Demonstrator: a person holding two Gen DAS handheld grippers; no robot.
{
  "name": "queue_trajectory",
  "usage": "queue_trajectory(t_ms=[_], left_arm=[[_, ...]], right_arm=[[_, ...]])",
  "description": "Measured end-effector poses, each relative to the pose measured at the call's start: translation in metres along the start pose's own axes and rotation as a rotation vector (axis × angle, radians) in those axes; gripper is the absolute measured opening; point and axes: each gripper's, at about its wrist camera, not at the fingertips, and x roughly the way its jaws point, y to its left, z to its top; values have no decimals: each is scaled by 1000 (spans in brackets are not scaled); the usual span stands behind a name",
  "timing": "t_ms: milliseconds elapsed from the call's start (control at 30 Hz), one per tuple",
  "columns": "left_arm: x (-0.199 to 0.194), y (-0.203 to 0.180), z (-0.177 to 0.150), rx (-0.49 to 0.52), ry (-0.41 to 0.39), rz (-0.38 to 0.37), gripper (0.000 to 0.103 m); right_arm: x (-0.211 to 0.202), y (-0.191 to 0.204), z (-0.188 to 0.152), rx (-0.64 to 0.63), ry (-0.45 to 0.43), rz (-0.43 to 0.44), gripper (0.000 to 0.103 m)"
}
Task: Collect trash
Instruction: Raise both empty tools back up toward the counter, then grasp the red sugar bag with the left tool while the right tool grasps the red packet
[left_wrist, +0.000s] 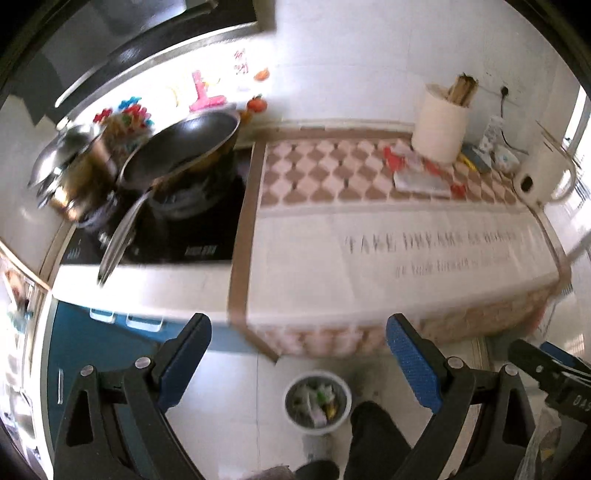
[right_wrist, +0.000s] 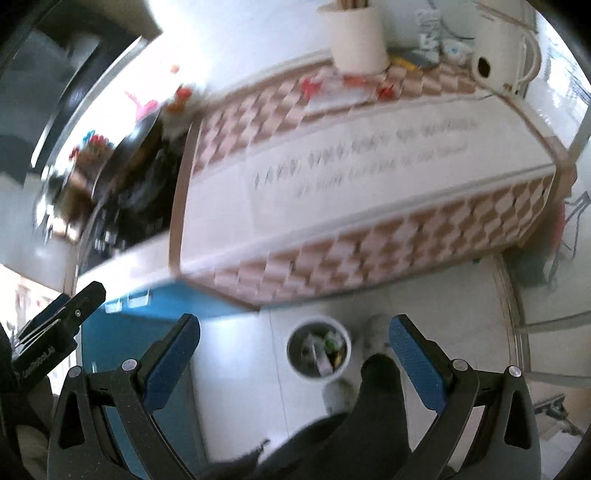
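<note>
**Both grippers empty, bin sits right below**

Left gripper has its jaws spread wide with nothing between the blue pads, and the right gripper is the same: wide apart, empty. Both hang over the floor in front of the counter, pointing forward and down.

The bin stands on the floor between the fingers in both views, below the counter edge and just beside the person's dark foot. It already has a pile of wrappers and scraps in it, so I'd guess a good chunk of the job is done.

What's left looks like the red-and-white wrappers at the back of the counter, just beside the white canister and near the kettle. They're well apart from both tools. Everything's blurry, so I can't tell how many pieces there are or whether it's all really trash.

Next move, I reckon: reach over the mat with one gripper, keep it spread until the pads straddle a wrapper, and pinch low so the thin stuff doesn't slip. Stay off the canister and the kettle cord. The pan on the stove is far enough left to ignore.
</note>
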Motion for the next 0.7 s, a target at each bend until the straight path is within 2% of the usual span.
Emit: queue_trajectory(t_ms=[133, 233, 333, 433, 467, 500, 600, 700], left_arm=[[47, -32, 58, 2, 33, 13, 97], [95, -60, 103, -1, 90, 20, 97], [152, -88, 146, -13, 156, 9, 97], [210, -114, 180, -37, 238, -39, 97], [225, -120, 188, -43, 258, -50, 97], [244, -128, 196, -51, 286, -64, 97], [292, -147, 213, -65, 354, -100, 96], [330, -162, 223, -70, 410, -134, 95]], right_arm=[[14, -30, 64, 67, -47, -14, 103], [38, -68, 127, 132, -61, -27, 103], [68, -104, 189, 201, -71, -30, 103], [102, -138, 252, 262, -95, -33, 103], [118, -151, 277, 280, -101, -35, 99], [131, -159, 293, 289, -98, -35, 91], [180, -182, 343, 310, -50, -21, 74], [221, -194, 374, 306, -11, -11, 69]])
